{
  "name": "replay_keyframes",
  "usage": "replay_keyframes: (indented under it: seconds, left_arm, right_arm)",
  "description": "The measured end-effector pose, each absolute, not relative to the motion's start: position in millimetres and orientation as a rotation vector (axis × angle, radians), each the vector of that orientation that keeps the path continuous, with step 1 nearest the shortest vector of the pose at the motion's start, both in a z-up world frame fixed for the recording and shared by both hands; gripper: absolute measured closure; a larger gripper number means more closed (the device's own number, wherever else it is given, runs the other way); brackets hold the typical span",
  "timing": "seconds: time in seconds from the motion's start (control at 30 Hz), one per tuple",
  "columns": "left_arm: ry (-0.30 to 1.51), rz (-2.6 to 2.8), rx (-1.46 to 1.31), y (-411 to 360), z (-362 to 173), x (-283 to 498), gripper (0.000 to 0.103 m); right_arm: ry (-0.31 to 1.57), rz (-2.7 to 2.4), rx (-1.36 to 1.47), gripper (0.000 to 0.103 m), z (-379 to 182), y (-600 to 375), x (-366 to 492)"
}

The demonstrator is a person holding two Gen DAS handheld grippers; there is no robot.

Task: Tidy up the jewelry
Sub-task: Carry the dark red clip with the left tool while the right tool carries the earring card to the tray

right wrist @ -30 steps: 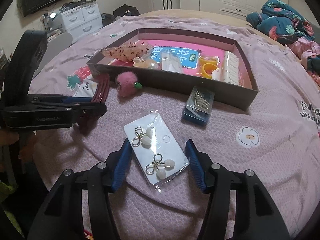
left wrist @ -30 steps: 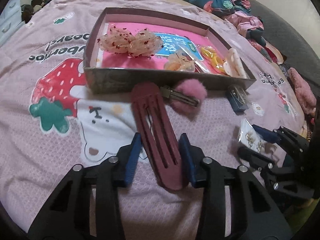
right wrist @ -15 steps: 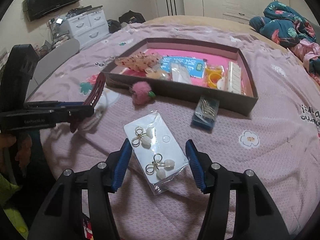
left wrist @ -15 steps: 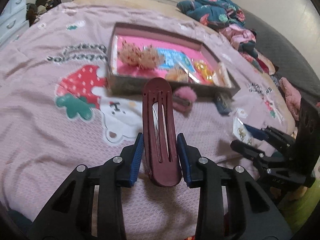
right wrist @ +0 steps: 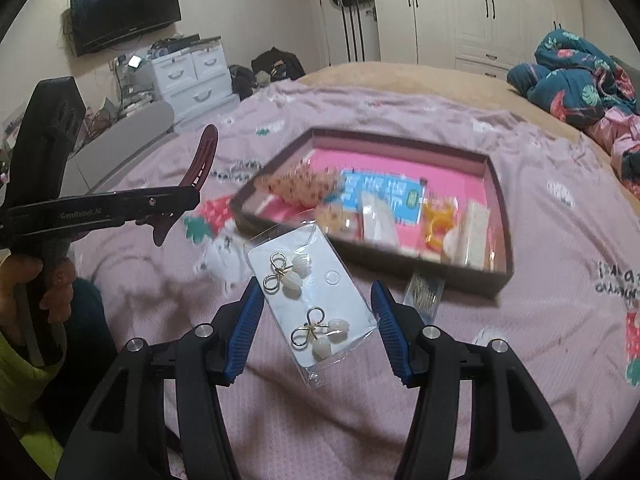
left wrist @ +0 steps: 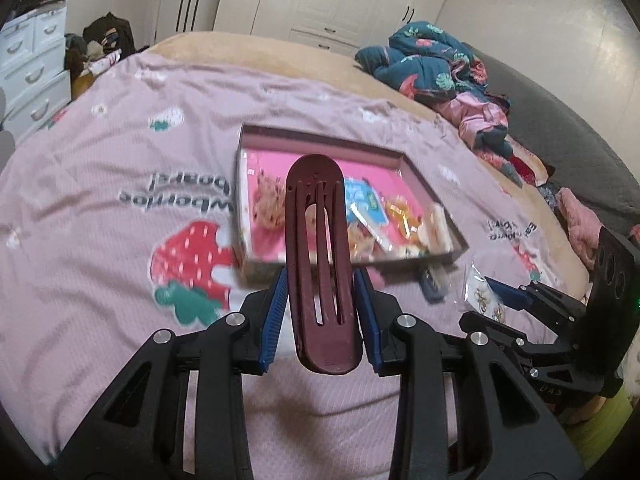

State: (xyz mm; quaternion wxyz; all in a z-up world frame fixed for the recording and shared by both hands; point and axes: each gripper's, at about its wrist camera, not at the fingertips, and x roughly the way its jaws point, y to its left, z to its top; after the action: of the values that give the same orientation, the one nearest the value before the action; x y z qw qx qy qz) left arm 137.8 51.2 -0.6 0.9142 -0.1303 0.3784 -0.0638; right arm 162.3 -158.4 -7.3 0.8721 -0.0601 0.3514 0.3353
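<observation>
On the left, the left gripper (left wrist: 320,312) is clamped on the lower part of a long maroon hair clip (left wrist: 318,256), which stands up clear of the pink bedspread (left wrist: 100,208), its tip in line with the tray. In the middle lies the shallow dark tray (right wrist: 505,216) with a pink floor, already holding several pieces: a speckled translucent bow, a blue card, a yellow clip and a cream claw clip. Further right, the right gripper (right wrist: 316,328) holds a bagged card of pearl-and-bow earrings (right wrist: 310,306) by its edges, its jaws about half spread, the card lifted off the cover. Just beside the tray's near wall a small blue box of pins (right wrist: 424,292) remains on the bed; a pink blur by that wall in the left view may be another piece. So the sorting looks partly done: two items are in the air and at least one waits. The tray's walls are low, its far floor is bare pink, and both carried pieces look high enough to pass over the near wall.
</observation>
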Motion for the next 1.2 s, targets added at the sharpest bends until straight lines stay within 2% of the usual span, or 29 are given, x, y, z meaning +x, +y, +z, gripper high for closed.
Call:
replay_keyframes:
  seconds: [0.33, 0.63, 1.2]
  left_arm:
    - [0.753, -0.155, -0.258, 47.0, 16.1, 170.8, 0.077]
    - [0.769, -0.159, -0.267, 44.4, 8.5, 204.4, 0.077]
    - [0.871, -0.128, -0.265, 48.3, -47.2, 240.3, 0.077]
  right_arm:
    - [0.656, 0.650, -0.098, 0.049, 24.7, -159.3, 195.5]
    - [0.632, 0.587, -0.085, 0.049, 34.9, -168.9, 229.5]
    - [0.763, 0.493, -0.091, 0.049, -21.0, -165.1, 284.9]
